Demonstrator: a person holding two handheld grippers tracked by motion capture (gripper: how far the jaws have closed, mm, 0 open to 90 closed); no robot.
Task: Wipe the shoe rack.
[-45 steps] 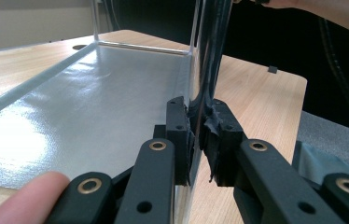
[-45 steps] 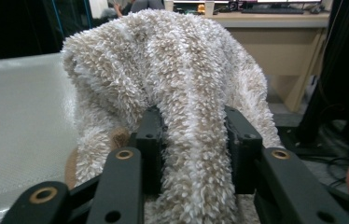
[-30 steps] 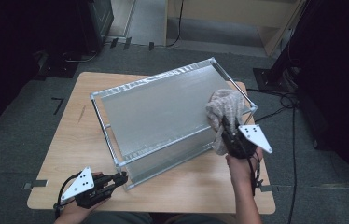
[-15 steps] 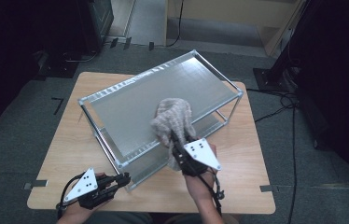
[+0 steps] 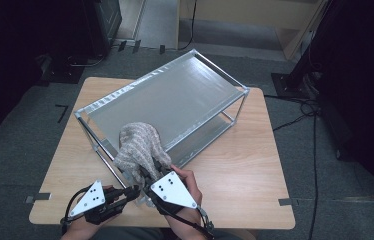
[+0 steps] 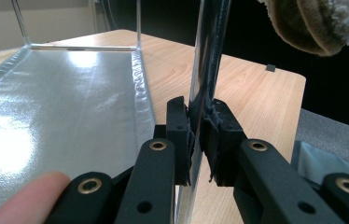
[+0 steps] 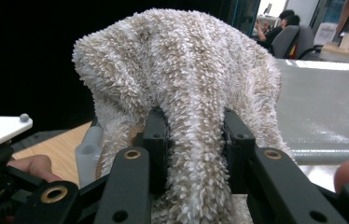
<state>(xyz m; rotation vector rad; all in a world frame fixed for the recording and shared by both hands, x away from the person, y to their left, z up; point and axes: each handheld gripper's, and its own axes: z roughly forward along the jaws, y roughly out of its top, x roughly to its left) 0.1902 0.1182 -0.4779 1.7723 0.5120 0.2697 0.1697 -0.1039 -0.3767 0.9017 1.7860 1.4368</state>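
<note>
A wooden table seen from above carries a two-tier metal rack with silvery shelf surfaces, set at an angle across the tabletop from about 7 o'clock to 1 o'clock.

At the table's near edge, around 7 o'clock, a person's left hand holds the left gripper. Its jaws are clamped on the upright metal post at the rack's near corner; in the left gripper view the pads press on the post from both sides, with the lower shelf stretching away at 10 o'clock.

Just beside it, at about 6 o'clock on the table, the right hand holds the right gripper. Its jaws are closed on a fluffy beige cloth, a bunched fold of it pinched between them. The cloth mounds up over the jaw tips and sits on the near corner of the rack's top shelf, toward 11 o'clock from the hand. In the right gripper view the cloth rises between the two black jaws, with the shiny top shelf at 3 o'clock.

The two grippers lie close together, nearly touching, at the rack's near corner.
</note>
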